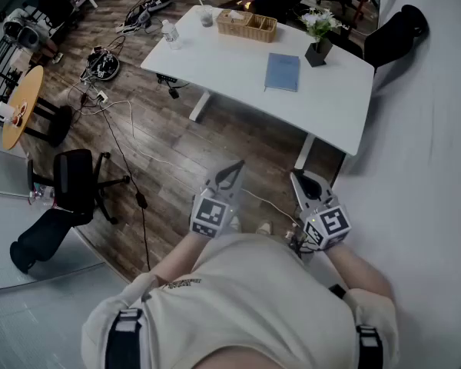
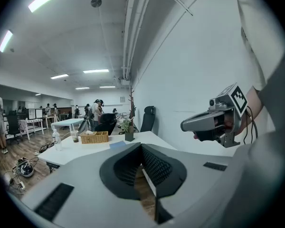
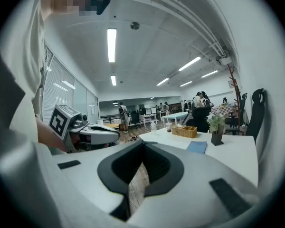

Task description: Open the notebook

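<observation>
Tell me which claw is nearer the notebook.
Right, narrowly. In the head view the right claw lies almost straight below the notebook; the left claw lies below and off to its left. Both are short of the table.

notebook (image 1: 283, 72): cover detail too small | person's torso (image 1: 246, 306): cut by bottom edge

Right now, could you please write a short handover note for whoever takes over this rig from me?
Left gripper: shut, empty, held over the floor, short of the table.
Right gripper: shut, empty, beside it.
Blue notebook: closed, flat on the white table, near the potted plant.
Done: nothing yet.
Left: approach the table and open the cover.
</observation>
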### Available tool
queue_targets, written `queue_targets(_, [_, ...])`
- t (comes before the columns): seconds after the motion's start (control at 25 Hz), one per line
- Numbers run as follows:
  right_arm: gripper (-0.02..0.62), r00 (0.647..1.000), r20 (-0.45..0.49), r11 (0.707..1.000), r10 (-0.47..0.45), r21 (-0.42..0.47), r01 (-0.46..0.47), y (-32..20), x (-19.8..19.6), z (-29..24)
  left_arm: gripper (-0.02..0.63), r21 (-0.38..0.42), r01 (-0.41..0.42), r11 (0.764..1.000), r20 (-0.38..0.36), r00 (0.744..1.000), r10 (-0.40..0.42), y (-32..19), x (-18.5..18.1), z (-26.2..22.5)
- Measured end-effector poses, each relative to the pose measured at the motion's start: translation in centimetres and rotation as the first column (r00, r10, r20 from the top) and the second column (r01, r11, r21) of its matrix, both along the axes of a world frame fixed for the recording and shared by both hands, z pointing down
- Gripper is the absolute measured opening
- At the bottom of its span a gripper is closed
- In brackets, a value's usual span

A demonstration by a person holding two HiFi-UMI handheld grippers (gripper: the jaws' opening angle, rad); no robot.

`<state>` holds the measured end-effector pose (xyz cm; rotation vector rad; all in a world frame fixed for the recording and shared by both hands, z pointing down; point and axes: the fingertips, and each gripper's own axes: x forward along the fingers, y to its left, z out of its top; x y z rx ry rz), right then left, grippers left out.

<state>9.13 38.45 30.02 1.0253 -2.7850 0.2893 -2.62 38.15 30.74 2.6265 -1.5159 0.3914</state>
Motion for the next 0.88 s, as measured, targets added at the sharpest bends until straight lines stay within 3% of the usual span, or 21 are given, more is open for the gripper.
queue_targets(0.28, [0.002, 1.0, 0.0, 1.0, 0.001, 0.0, -0.001, 0.2, 0.3, 0.4, 0.0, 0.001, -0.009, 1.0, 0.021, 1.0, 0.009, 0.1, 0.6, 0.5])
queue_targets(0.44, [0.003, 1.0, 0.012, 1.0, 0.005, 0.0, -0.005, 0.1, 0.6, 0.4, 0.0, -0.023, -0.01, 1.0, -0.016, 1.0, 0.01, 0.0, 1.0, 0.5])
queue_targets(0.68, [0.003, 0.999, 0.017, 0.999, 0.031, -0.015, -0.031, -0.8, 1.7, 0.8, 0.0, -0.024, -0.01, 1.0, -0.014, 1.0, 0.009, -0.6, 1.5, 0.4])
queue_targets(0.88, [0.003, 0.998, 0.017, 0.998, 0.057, 0.025, -0.057, -2.8, 3.3, 0.5, 0.0, -0.042, -0.008, 0.999, -0.008, 1.0, 0.008, -0.9, 2.3, 1.3])
